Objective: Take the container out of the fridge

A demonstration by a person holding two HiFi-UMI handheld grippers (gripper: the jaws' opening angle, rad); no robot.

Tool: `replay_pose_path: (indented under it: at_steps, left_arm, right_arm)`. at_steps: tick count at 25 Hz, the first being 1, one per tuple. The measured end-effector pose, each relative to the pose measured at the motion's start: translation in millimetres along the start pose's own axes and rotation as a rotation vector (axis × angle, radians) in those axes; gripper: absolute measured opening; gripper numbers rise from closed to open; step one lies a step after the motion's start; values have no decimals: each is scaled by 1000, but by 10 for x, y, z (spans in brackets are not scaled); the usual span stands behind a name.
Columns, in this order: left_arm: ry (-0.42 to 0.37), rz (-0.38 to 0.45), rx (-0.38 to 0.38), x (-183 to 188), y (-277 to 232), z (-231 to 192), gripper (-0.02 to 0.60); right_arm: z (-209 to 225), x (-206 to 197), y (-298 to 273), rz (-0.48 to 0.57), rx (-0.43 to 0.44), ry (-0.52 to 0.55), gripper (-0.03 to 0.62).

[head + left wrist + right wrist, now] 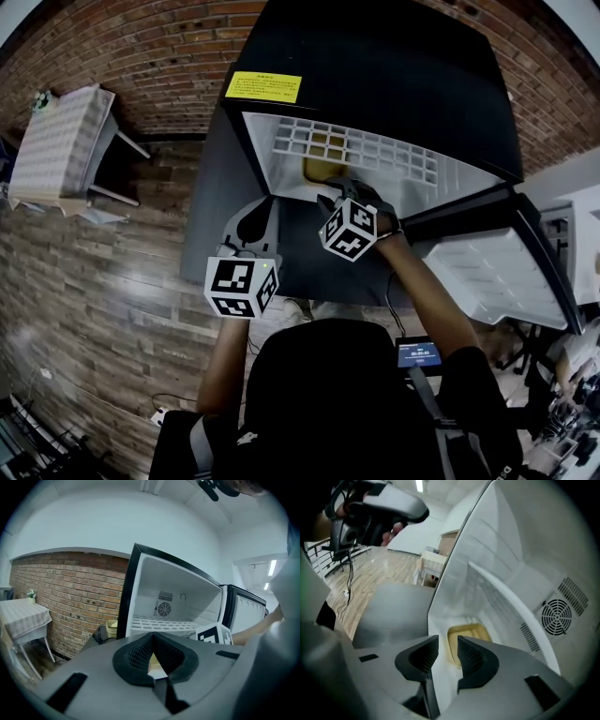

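The right gripper (447, 644), jaws apart and empty, points into the open fridge (501, 564), where the yellow container (472, 633) lies just ahead, slightly right of its jaws, while the closed, empty left gripper (152, 639) stays outside, farther away.

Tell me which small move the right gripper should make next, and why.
Probably ease the right gripper forward, deeper into the fridge, until its jaws straddle the near rim of the yellow container. Its jaws stand apart with nothing between them, and the container lies just beyond their tips on the fridge floor, untouched.
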State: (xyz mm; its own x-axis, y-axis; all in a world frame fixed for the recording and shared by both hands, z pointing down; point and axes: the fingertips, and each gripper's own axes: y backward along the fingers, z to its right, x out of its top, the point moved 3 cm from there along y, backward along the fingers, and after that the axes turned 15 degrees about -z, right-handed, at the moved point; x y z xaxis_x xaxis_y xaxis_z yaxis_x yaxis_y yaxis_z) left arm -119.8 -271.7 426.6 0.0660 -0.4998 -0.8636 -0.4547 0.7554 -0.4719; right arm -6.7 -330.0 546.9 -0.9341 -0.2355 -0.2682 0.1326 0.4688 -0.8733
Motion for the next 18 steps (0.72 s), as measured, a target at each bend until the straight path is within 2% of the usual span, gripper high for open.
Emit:
replay_pose_path:
  at_steps: [6,12,18]
  left_arm:
    - [18,-20,11,-47,-118,-38,12]
    - [29,-34,28,-104,-145,-53,12]
    - [40,-35,42,-108,-131,-92,12]
  right_arm:
    - [-34,-90,-502,-132,-11,145,147]
    - [-28,-148,-807,-182,-16,181,147]
    - [-39,-155,-882,-199,-20,200,136]
